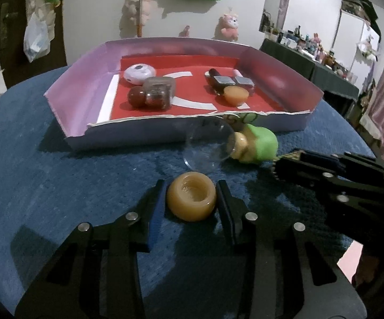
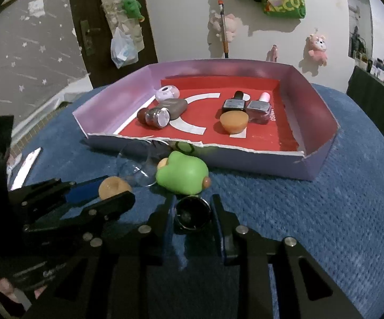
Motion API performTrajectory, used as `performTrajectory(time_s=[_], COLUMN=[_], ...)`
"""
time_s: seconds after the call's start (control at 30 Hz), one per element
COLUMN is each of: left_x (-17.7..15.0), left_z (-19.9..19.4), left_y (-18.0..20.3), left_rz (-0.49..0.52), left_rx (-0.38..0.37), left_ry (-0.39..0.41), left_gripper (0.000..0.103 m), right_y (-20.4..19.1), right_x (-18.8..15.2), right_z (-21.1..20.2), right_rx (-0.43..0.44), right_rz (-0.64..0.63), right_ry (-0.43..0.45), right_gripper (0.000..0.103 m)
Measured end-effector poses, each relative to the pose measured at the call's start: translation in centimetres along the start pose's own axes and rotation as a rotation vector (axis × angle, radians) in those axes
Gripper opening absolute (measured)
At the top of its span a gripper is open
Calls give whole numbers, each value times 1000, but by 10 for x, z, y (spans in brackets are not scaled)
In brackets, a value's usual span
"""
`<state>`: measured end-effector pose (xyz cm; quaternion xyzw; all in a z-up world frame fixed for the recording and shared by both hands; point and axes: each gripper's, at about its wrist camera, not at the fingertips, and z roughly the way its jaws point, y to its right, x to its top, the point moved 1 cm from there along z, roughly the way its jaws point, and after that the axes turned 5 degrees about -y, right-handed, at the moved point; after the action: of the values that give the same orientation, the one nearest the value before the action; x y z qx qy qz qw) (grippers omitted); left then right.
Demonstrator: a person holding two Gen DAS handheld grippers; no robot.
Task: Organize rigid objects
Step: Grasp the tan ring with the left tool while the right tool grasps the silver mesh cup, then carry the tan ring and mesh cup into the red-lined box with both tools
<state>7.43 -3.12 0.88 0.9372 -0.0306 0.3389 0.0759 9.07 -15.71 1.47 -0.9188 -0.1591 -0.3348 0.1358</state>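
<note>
Tan cup (image 1: 191, 200): round, hollow, lying on blue surface (image 1: 59, 186), left gripper (image 1: 191, 202) fingers clamping it.
Dark ring (image 2: 192, 212): round, glossy, right gripper (image 2: 193, 214) fingers clamping it.

Pink plush toy (image 2: 318, 48); hanging plastic bag (image 2: 122, 49)

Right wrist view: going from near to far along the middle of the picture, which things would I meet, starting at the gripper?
Right gripper, shut on a dark round cap → green toy → torn front wall of the cardboard tray → tan cap inside the tray → two nail polish bottles → back wall of the tray.
</note>
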Motion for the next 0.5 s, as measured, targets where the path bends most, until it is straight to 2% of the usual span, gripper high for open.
performTrajectory(time_s=[0.5], left_x=[-7], left_z=[-29], left_y=[-19], left_rz=[-37], left_rx=[6], left_ry=[42], left_gripper=[36], right_y=[-24], right_x=[-10], right_z=[-15], right_rx=[92], right_rz=[-10], right_ry=[-51], right_gripper=[27])
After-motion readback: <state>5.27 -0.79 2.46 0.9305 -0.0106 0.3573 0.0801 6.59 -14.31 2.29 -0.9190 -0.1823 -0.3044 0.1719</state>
